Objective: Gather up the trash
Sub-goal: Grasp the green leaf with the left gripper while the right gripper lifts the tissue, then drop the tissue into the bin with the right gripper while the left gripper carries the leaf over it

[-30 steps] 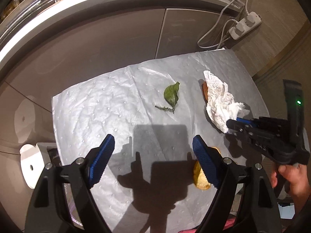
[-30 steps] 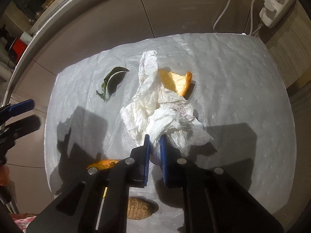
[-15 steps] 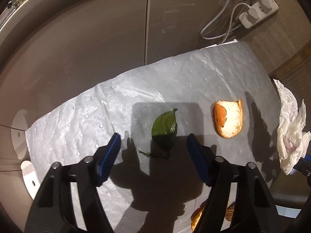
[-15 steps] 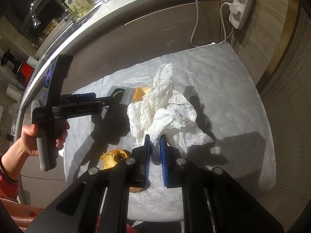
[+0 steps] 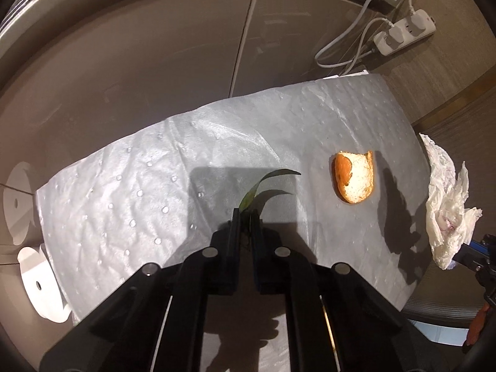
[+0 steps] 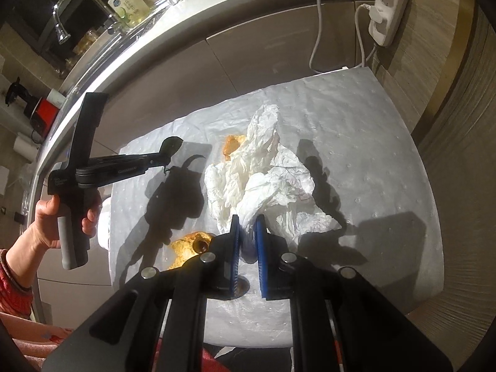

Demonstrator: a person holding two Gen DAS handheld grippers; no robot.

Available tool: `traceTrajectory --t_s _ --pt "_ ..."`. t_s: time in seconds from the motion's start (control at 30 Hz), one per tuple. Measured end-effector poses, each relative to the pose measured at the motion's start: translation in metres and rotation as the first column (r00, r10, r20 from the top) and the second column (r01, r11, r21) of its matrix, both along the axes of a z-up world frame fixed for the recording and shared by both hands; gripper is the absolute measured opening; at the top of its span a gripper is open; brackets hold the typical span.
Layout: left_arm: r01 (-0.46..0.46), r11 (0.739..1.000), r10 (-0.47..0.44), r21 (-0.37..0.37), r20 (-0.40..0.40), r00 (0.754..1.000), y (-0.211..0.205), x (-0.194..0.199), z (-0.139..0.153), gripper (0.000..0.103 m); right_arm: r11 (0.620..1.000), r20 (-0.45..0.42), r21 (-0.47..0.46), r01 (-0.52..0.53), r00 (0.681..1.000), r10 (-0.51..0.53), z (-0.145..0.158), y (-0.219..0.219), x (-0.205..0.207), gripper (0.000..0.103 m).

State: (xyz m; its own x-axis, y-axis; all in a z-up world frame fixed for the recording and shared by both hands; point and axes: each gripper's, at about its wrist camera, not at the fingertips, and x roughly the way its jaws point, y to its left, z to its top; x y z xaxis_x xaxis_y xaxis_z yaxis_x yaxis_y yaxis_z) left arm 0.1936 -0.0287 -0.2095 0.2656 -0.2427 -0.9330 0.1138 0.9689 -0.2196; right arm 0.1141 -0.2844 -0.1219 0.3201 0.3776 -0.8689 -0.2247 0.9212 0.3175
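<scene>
Left gripper jaws closing, pinching the green leaf at its stem. Right gripper clamps the crumpled tissue, raised above the mat.

Both cameras ride behind their own fingers and look steeply down at the white sheet spread on the floor before the cabinet doors. The left wrist view sits close above the sheet's middle, facing the cabinets, with the power strip beyond the sheet's far right corner. The right wrist view hangs higher over the sheet's near edge, facing the same cabinets, and takes in the counter and faucet above them. Both views share the sheet, the cabinet fronts, the power strip, the peel piece and the crumpled tissue.
</scene>
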Motion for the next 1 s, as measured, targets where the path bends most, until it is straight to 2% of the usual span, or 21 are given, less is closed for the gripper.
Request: traceTrajectory --t_s 0.1,0.23,0.4,0.57,0.73,0.87,1.0 --pt "-0.034 0.999 0.035 -0.027 0.035 0.999 0.027 -0.028 0.021 0.006 0.998 0.015 0.007 -0.057 0.998 0.056 0.010 0.024 -0.006 0.011" --pt "-0.085 0.996 0.087 -0.029 0.072 0.994 0.073 -0.076 0.046 0.006 0.984 0.025 0.024 -0.177 0.984 0.177 0.017 0.077 -0.022 0.011" --pt "-0.188 0.982 0.189 -0.017 0.093 0.978 0.137 -0.140 0.061 0.006 0.934 0.016 0.056 -0.352 0.936 0.351 0.014 0.163 -0.049 0.011" --pt "-0.298 0.954 0.298 -0.006 0.089 0.951 0.195 -0.196 0.061 0.006 0.864 0.005 0.066 -0.500 0.866 0.501 0.008 0.245 -0.084 0.011" --pt "-0.374 0.927 0.373 0.006 0.068 0.925 0.244 -0.243 0.053 0.006 0.807 -0.014 0.055 -0.588 0.807 0.590 -0.002 0.306 -0.113 0.011" --pt "-0.395 0.919 0.394 0.005 0.059 0.917 0.267 -0.263 0.047 0.006 0.784 -0.033 0.048 -0.619 0.783 0.621 -0.011 0.340 -0.131 0.011" --pt "-0.400 0.916 0.400 -0.005 0.061 0.915 0.281 -0.273 0.044 0.006 0.775 -0.051 0.032 -0.631 0.774 0.632 -0.019 0.360 -0.143 0.011"
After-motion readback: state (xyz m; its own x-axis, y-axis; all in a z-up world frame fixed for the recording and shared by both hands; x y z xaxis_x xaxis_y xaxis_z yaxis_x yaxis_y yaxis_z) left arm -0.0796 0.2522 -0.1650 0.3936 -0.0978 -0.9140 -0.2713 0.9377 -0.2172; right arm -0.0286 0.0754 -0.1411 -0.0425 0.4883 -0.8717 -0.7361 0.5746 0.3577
